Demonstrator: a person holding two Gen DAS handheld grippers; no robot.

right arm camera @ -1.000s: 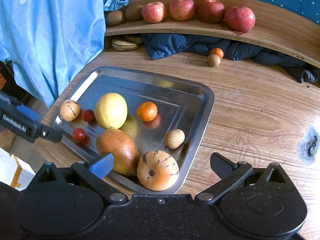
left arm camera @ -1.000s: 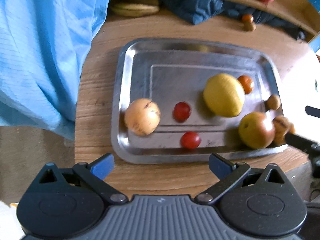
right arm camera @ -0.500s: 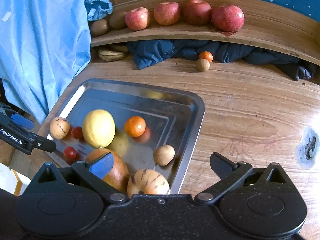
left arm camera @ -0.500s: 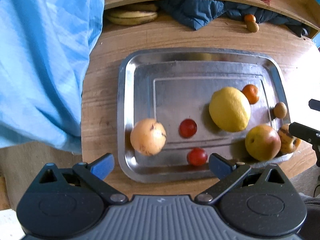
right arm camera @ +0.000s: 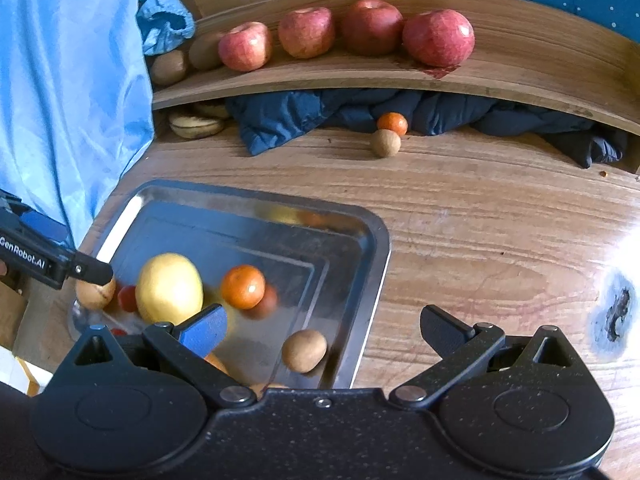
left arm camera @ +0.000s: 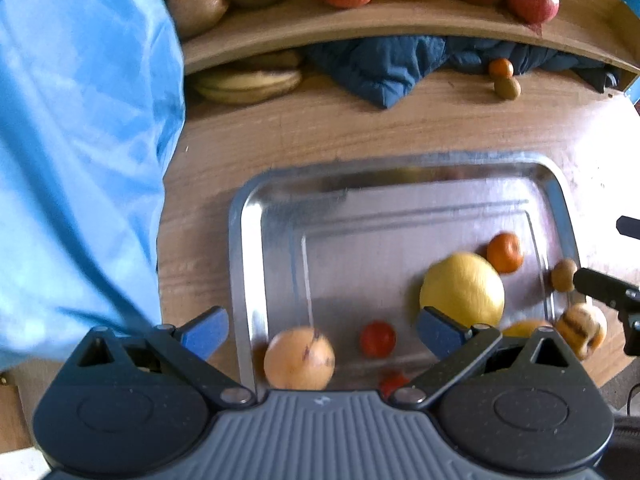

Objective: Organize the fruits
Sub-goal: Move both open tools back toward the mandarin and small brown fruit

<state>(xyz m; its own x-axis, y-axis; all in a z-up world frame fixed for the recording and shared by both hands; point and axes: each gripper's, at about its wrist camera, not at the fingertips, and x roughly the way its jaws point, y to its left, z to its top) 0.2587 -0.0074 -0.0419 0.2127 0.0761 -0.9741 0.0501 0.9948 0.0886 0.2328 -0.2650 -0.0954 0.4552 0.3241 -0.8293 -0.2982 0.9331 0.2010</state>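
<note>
Both the left gripper (left arm camera: 322,330) and right gripper (right arm camera: 322,330) hang wide open and empty over the metal tray (left arm camera: 240,216), whose lemon (left arm camera: 462,290) at 3 o'clock awaits sorting.

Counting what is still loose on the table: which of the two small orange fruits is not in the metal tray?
The small orange fruit at the back, beside the dark blue cloth and touching a small brown fruit. The other orange one lies in the tray near the yellow fruit.

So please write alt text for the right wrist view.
Open right tongs hover over a silver metal tray holding a large yellow citrus, a small orange mandarin and a brown kiwi; four red apples line a curved wooden shelf behind.
</note>
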